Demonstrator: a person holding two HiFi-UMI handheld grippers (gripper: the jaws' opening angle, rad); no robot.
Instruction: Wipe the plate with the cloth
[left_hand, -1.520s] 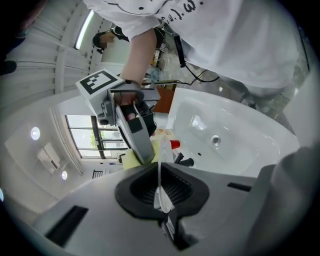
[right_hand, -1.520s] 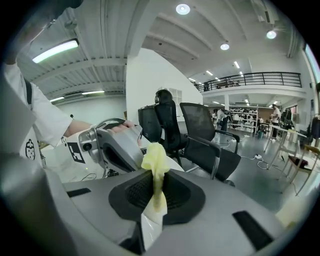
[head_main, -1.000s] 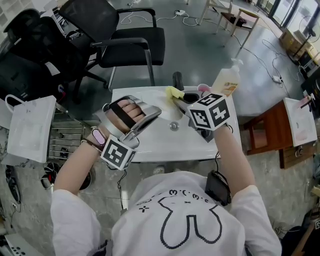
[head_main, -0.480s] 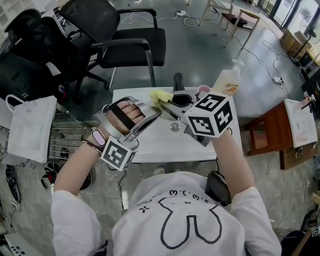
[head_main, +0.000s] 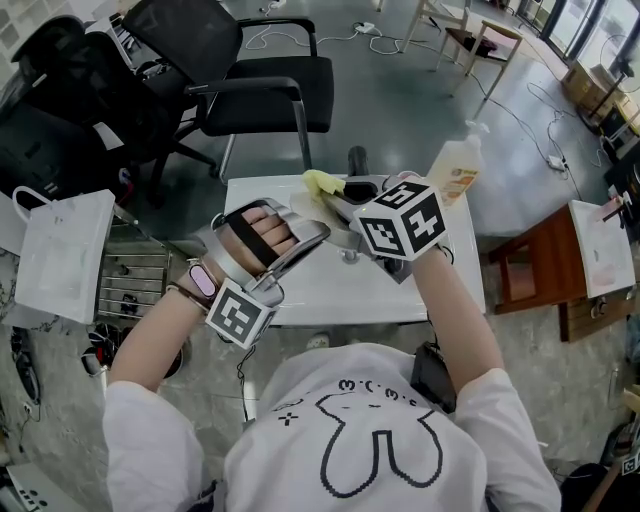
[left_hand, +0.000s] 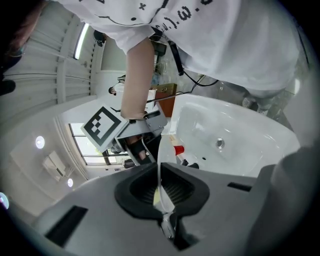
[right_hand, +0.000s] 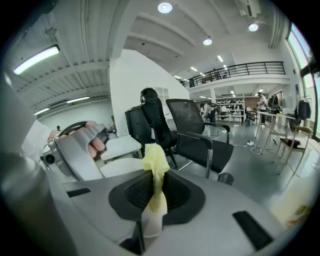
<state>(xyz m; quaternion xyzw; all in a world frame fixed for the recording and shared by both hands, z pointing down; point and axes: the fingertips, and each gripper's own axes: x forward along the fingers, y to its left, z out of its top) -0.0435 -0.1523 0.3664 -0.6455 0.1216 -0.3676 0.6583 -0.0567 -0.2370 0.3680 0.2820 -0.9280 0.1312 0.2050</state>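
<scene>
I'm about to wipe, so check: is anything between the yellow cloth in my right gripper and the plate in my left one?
Nothing visible. The right gripper pinches the cloth, the left gripper clamps the plate by its rim, and no object sits between them.

Both forearms (head_main: 455, 310) are stretched forward and drawn close together, the left gripper (left_hand: 161, 197) being clamped on the thin edge of the plate (left_hand: 159, 170) and the right gripper (right_hand: 151, 200) pinched shut on the cloth (right_hand: 156, 162).

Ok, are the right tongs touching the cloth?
Touching. The right gripper view shows the cloth pinched between the pads of the right tongs, its yellow end sticking up above them.
</scene>
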